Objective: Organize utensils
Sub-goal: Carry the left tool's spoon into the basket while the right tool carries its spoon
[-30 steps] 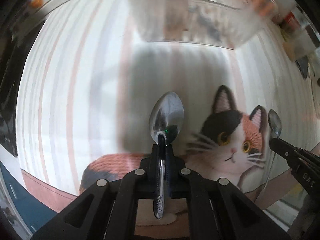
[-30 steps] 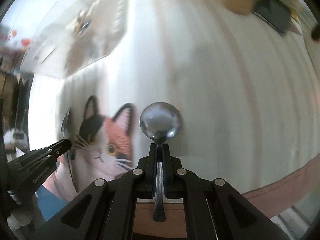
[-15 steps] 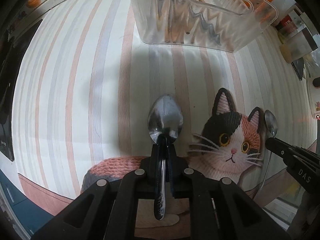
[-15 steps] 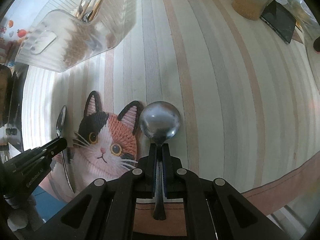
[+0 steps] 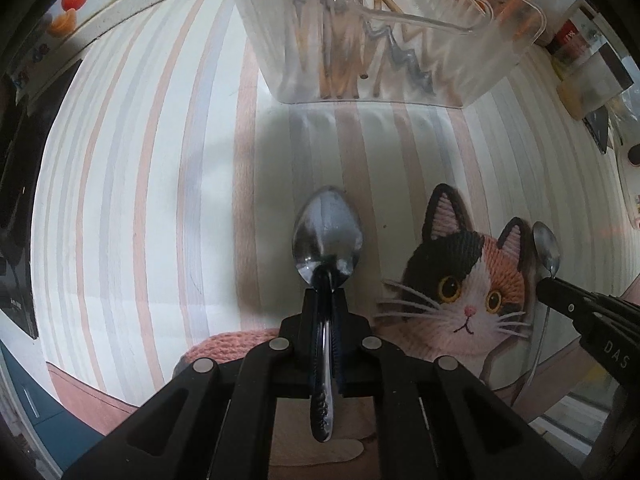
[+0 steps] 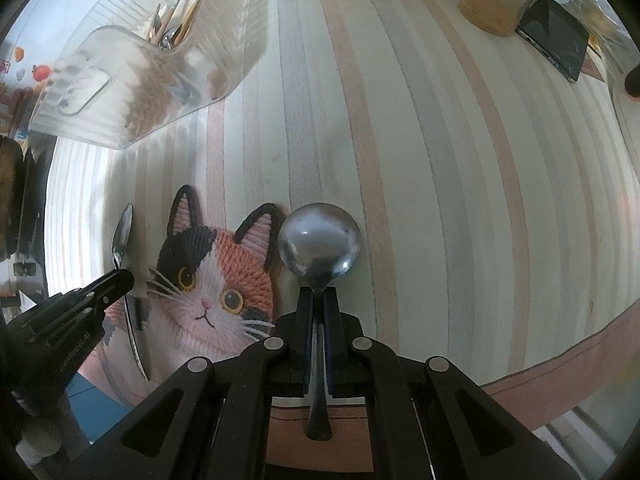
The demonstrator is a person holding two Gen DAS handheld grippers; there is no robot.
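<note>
left wrist view: the left gripper (image 5: 327, 300) is clamped on the neck of an oval spoon (image 5: 327, 236), bowl forward, above the striped tablecloth (image 5: 140, 200). a clear plastic utensil bin (image 5: 380, 40) holding utensils sits ahead on the cloth. right wrist view: the right gripper (image 6: 319, 300) is clamped on a round spoon (image 6: 319, 240), just beside the printed cat (image 6: 216, 272). a jar (image 6: 496, 0) and a tablet (image 6: 556, 46) lie well apart at the far right.
</note>
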